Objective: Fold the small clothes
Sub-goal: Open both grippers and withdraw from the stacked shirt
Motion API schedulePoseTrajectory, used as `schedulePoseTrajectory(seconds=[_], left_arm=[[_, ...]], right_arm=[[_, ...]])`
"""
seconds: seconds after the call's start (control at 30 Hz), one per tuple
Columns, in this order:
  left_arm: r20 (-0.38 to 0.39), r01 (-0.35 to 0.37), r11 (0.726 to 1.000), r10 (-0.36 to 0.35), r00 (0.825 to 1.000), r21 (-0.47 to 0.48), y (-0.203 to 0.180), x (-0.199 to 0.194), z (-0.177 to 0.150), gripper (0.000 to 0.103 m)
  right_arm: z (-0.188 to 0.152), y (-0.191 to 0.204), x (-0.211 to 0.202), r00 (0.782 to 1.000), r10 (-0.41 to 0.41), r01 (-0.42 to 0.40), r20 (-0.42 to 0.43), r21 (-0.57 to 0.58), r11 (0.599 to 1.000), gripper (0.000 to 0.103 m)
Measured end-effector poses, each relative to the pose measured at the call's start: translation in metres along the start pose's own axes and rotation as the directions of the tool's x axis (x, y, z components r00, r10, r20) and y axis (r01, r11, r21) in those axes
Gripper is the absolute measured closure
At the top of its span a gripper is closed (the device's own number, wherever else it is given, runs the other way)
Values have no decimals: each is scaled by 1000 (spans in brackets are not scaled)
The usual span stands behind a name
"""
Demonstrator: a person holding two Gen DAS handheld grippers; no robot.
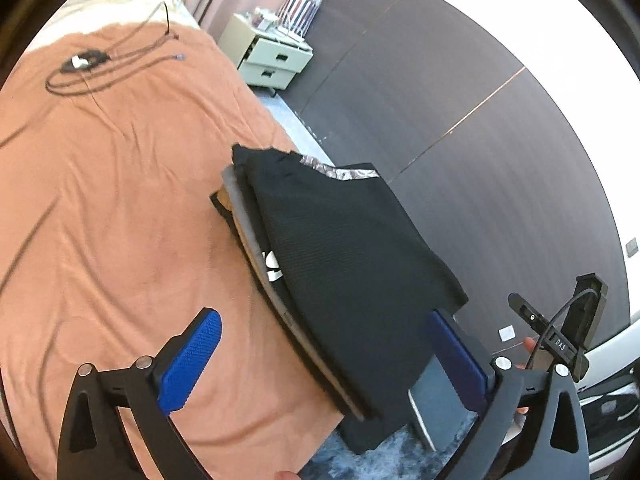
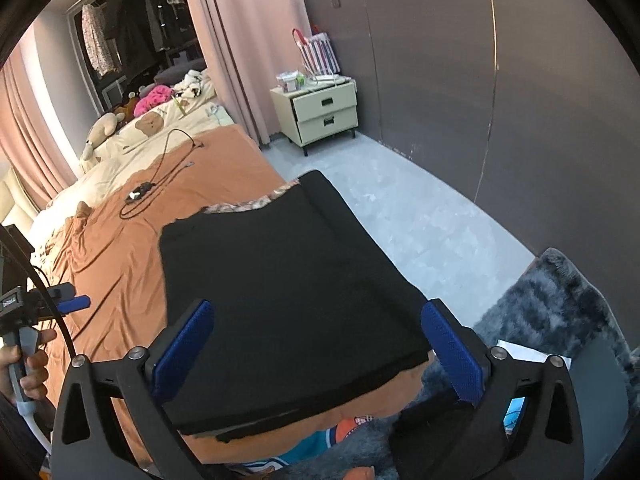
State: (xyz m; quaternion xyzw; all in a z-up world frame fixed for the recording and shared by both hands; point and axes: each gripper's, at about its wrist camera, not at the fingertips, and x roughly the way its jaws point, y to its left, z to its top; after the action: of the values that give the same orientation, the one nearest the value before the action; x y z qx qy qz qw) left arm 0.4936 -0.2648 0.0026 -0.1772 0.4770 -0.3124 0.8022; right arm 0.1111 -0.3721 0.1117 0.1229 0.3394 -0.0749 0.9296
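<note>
We hold both claws with jaws spread wide, gripping nothing. The left claw [image 1: 320, 356] hovers over the orange bedsheet [image 1: 100, 200], with the stack of folded clothes [image 1: 340, 264] between its blue pads. The stack lies at the bed's edge, near the corner; a black garment [image 2: 288, 292] forms its top layer, with a patterned waistband [image 2: 248, 205] at the far end. The right claw [image 2: 320, 356] hovers above that garment's near edge. A coiled cable [image 1: 100, 68] lies farther up the bed. A nightstand [image 2: 324, 114] stands against the wall.
</note>
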Motion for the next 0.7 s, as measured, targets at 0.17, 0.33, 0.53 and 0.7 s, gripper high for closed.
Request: schedulePoseTrajectory(seconds=[0.17, 0.33, 0.53, 0.7], left_arm=[[21, -16, 1000, 16, 1000, 25, -2, -40, -15, 0], [46, -45, 998, 43, 998, 54, -2, -81, -36, 0], [110, -89, 992, 79, 991, 86, 0, -137, -69, 0], [179, -139, 985, 119, 977, 106, 2, -177, -102, 0]], right_arm=[[-26, 11, -26, 1000, 2, -2, 15, -3, 1000, 0], [-35, 18, -42, 1000, 17, -17, 5, -4, 1000, 0], [-45, 28, -72, 999, 27, -26, 36, -17, 1000, 0], [-62, 39, -96, 998, 38, -35, 58, -47, 998, 0]])
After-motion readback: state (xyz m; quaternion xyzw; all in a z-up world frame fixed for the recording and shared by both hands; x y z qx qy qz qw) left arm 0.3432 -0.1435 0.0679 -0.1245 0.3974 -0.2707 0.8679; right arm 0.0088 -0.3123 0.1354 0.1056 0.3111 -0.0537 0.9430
